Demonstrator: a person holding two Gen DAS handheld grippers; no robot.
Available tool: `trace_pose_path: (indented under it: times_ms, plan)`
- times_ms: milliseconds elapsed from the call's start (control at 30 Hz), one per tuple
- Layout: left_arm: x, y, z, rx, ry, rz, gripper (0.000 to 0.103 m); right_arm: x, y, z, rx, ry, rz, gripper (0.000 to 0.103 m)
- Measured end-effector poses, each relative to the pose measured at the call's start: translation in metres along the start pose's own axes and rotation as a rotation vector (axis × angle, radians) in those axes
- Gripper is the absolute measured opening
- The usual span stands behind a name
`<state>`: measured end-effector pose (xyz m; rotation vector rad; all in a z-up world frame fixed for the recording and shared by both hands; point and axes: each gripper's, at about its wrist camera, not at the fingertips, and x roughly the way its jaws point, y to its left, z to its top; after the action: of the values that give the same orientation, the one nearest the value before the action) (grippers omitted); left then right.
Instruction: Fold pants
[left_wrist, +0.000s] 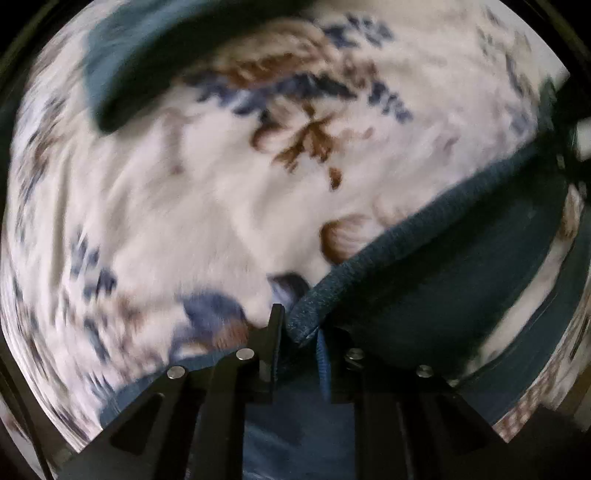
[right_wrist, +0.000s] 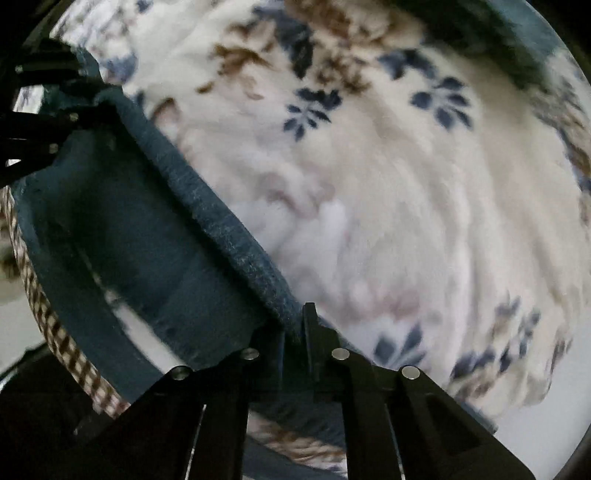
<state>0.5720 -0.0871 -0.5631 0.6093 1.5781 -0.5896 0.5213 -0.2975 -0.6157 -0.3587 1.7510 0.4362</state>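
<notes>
We see dark blue pants (left_wrist: 424, 266) with a thick ribbed waistband, stretched over a white flowered blanket (left_wrist: 207, 192). Our left gripper (left_wrist: 295, 325) pinches one end of that band, and our right gripper (right_wrist: 295, 321) pinches the other end.

Left gripper (left_wrist: 295, 325): matte black, two flat angular link arms fanning back from narrow black fingers, each side carrying two round silver pins; triangular cut-out in the outer arm beside the outermost pin. Right gripper (right_wrist: 295, 321): same black linkage, same four silver pins, same cut-outs. In the right wrist view the left gripper's black bars sit at upper left, small silver screws on them
</notes>
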Motion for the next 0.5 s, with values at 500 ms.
trace_pose_path:
  times_ms: [500]
  plan:
    - [0.003, -0.125, -0.203, -0.547, 0.000, -0.189, 0.012, 0.032, 0.147, -0.179, 0.295, -0.052, 0.080, 0.009]
